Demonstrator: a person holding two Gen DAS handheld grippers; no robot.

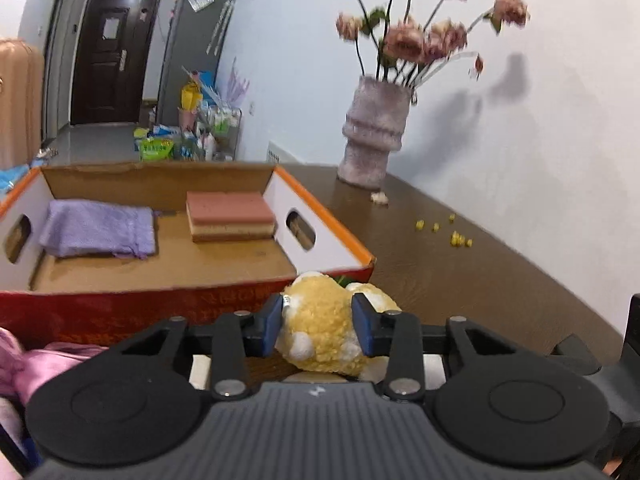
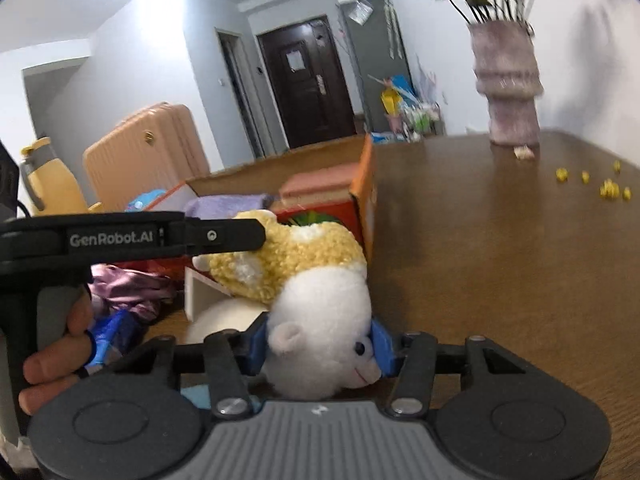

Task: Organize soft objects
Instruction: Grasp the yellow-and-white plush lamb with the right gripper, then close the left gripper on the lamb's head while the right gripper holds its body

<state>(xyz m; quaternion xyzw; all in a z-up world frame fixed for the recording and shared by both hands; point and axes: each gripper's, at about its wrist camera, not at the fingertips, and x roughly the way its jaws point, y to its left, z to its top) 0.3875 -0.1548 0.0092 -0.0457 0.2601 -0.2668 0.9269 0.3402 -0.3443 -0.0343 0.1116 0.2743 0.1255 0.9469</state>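
Brown counter [image 1: 460, 280] carries an open cardboard box [image 1: 324, 216], its near wall just ahead of both tools. Inside lie a purple towel [image 1: 100, 228] and a layered sponge block [image 1: 230, 216]. The plush toy [image 1: 320, 328] is just outside the box's near right corner, gripped at both ends: left tongs [image 1: 318, 322] clamp its yellow body, right tongs [image 2: 320, 350] clamp its white head. Recommended: raise both together, clear the wall, lower onto bare floor in front of the sponge, then release both sets together.
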